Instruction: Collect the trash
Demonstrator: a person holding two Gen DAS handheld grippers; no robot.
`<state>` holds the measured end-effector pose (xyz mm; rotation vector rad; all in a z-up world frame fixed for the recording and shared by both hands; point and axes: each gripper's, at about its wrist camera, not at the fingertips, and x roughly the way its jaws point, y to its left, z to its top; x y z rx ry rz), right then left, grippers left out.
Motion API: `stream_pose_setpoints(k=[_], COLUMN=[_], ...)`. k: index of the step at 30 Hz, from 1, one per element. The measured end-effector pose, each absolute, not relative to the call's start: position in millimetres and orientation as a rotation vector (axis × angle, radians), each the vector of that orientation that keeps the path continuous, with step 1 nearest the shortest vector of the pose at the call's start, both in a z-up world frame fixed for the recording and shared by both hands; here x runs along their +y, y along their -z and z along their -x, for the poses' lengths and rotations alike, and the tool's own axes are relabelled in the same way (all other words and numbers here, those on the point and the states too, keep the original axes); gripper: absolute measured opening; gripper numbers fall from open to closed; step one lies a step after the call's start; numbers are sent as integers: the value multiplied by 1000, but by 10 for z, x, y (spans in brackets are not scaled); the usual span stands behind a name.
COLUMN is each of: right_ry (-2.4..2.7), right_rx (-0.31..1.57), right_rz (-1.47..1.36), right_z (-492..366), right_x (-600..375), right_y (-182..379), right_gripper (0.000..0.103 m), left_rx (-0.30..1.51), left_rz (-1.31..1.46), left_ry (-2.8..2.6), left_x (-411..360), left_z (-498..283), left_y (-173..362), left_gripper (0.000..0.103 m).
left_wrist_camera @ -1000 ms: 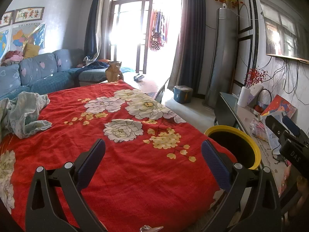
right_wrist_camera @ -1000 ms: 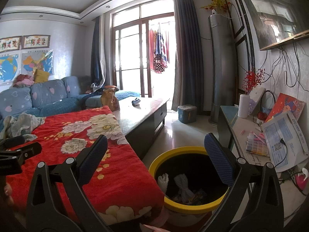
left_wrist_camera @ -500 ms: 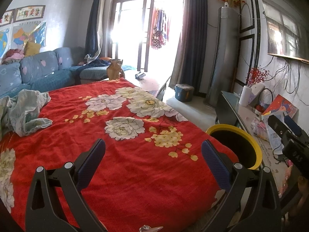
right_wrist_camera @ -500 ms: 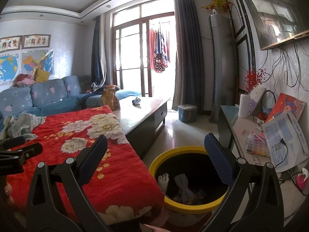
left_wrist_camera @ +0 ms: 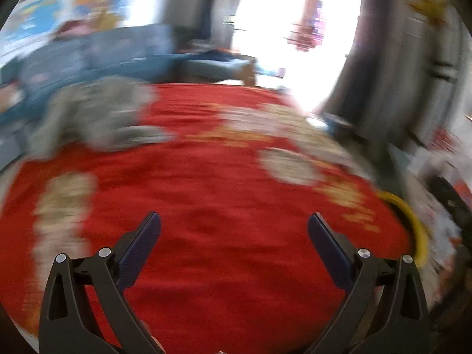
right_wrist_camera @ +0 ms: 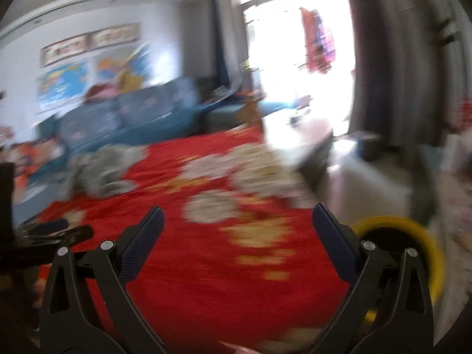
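Blurred by camera motion, both wrist views show a living room with a red floral cloth (left_wrist_camera: 224, 236) spread over the surface and filling the lower middle of each frame. At about ten o'clock in the left wrist view a crumpled grey cloth (left_wrist_camera: 97, 118) lies on the red cloth, with a blue sofa (left_wrist_camera: 88, 56) behind it and a bright glass door (left_wrist_camera: 295, 38) at one o'clock. The left hand-held gripper (left_wrist_camera: 234, 224) has its jaws spread wide with nothing between them, above the red cloth. The right hand-held gripper (right_wrist_camera: 237, 216) is likewise wide apart and holds nothing. A yellow-rimmed trash bin (right_wrist_camera: 424, 236) sits at four o'clock in the right wrist view, just beside the edge of the red cloth; its rim (left_wrist_camera: 413, 224) shows at four o'clock in the left view too. What lies inside the bin is too blurred to tell
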<state>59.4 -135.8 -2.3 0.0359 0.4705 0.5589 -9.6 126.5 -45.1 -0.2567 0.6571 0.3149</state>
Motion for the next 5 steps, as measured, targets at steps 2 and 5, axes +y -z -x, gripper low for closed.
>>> stream_pose_setpoints(k=[2,5], right_ry=[-694,-874], right_rx=[568,749], right_rz=[13,63], right_z=[-666,-711], right_x=[-748,245], right_y=[58,255], right_gripper=[92,92], left_rx=[678,721], left_rz=[271,310], left_ry=[-492,-720], left_x=[1845,2631], left_z=[306,648], left_y=[515,682], left_gripper=[97,97])
